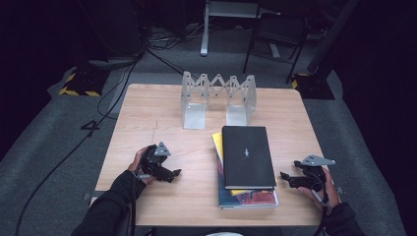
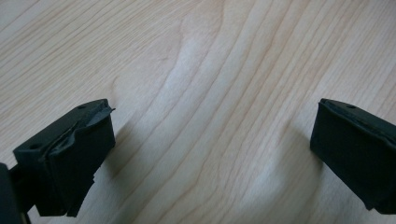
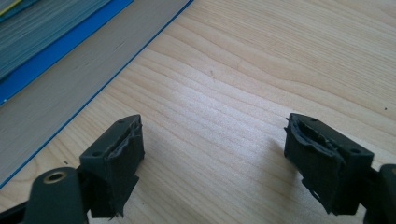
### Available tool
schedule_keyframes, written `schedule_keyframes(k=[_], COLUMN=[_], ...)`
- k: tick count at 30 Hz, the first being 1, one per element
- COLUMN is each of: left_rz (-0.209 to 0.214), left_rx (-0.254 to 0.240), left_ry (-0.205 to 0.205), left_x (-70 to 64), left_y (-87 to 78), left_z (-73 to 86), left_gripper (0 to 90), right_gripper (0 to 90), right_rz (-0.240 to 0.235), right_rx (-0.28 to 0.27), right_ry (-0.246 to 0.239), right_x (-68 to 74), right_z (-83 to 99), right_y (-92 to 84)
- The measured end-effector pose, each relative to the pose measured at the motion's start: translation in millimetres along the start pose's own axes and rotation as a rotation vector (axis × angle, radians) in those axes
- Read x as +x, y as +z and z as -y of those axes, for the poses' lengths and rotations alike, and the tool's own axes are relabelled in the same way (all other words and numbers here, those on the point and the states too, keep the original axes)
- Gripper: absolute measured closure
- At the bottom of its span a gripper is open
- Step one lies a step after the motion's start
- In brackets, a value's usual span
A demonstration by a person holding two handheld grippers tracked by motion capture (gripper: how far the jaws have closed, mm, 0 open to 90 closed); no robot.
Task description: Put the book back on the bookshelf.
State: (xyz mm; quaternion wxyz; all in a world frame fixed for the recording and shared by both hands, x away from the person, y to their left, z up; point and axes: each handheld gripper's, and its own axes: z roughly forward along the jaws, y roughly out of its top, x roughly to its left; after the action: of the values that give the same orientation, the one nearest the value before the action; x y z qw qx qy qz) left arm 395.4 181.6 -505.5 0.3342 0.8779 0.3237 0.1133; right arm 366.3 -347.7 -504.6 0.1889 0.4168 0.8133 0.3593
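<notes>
A: From above, where do your grippers sit?

B: Your left gripper [image 1: 173, 173] is released, left of the black book [image 1: 247, 156], which lies flat on a colourful stack [image 1: 248, 197] at the table's [image 1: 147, 118] near middle. Your right gripper [image 1: 285, 176] is also released, just right of it. The metal rack [image 1: 218, 98] stands far behind.

A: And the left gripper view?

B: Jaws wide over bare wood [image 2: 210, 93].

A: Right gripper view?

B: Jaws spread, book edges [image 3: 56, 70] at left. The hardcover looks stiff, fairly heavy and smooth. Its long axis runs near to far; grip it by the long right edge.
</notes>
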Motion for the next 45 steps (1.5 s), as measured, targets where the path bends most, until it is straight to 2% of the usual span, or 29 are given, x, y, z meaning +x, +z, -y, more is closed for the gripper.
schedule_keyframes(k=[6,11,17,24,27,32,45], left_rz=[0.017,0.032,0.037,0.043,0.068,0.078,0.08], left_rx=[0.003,0.001,0.0,0.001,0.0,0.002,0.001], left_ry=[0.025,0.045,0.049,0.051,0.079,0.09,0.094], left_x=[-9.5,-14.8,-15.5,-15.6,-14.1,-13.2,-12.9], left_y=[4.9,5.8,6.0,6.0,5.0,4.9,5.1], left_z=[-5.6,-6.3,-6.4,-6.4,-5.1,-5.1,-5.2], left_gripper=[0.2,0.5,0.3,0.1,0.1,0.1,0.2], right_gripper=[19.9,17.6,16.4,15.4,14.9,15.0,15.0], right_rz=[-0.002,-0.004,-0.012,-0.01,-0.006,-0.006,-0.003], right_rx=[0.002,0.027,0.037,0.021,0.015,0.008,0.008], right_ry=[-0.001,-0.006,-0.014,-0.009,-0.009,-0.008,-0.003], right_x=[-0.6,-2.7,-4.3,-4.1,-3.6,-2.9,-2.5], right_z=[0.5,0.2,1.6,3.1,2.9,2.3,2.4], right_y=[-0.8,-3.5,-5.5,-4.7,-3.5,-2.1,-2.1])
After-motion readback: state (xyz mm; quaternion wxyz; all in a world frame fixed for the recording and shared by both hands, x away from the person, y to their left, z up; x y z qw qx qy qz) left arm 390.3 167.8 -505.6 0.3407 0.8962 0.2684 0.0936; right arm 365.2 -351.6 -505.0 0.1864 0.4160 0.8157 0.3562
